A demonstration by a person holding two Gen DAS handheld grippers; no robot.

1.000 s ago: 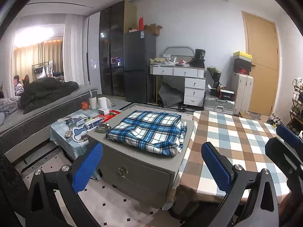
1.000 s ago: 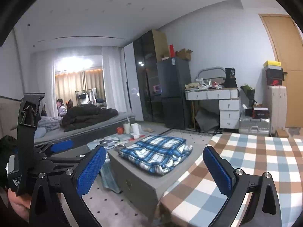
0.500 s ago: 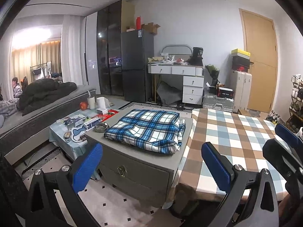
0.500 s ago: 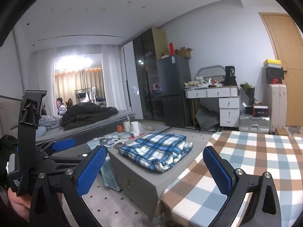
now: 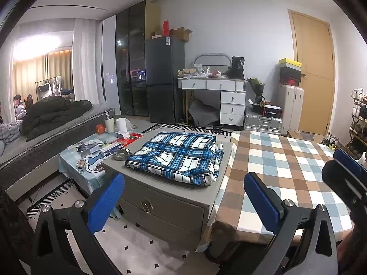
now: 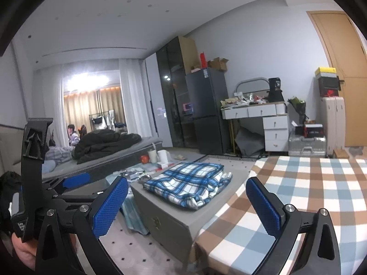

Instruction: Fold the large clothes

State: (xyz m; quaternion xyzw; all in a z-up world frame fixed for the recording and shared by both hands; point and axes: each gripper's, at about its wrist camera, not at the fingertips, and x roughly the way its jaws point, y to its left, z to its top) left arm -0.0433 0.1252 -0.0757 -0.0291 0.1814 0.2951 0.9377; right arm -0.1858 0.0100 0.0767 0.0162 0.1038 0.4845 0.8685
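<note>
Both tools up and idle. My left gripper, bottom of the left wrist view, has its blue pads spread wide with nothing between them. My right gripper is the same in its own view: jaws wide apart, empty. Each shows at the edge of the other's camera, right gripper at the far right of the left view, left gripper at lower left of the right view, so they sit side by side, apart.

Nearest surface: the table with the checked cloth, lower right in both views. Its top looks bare from here; I see no garment on it.

Just beyond, centre frame: the blue plaid garment lies as a flat squared stack on the grey chest, which butts against the table's left edge. A loose lip of cloth shows along its near right side. I judge this piece folded and set aside. Whether more clothes wait, I cannot tell; none is in view.

Edges: the stack sits inside the chest top with a grey margin all round. A small dark bowl is just beside its left corner.

Room: open air above table and chest. Left centre, a cluttered low table; farther, a bed with a dark quilt and a seated person at far left, well apart.
</note>
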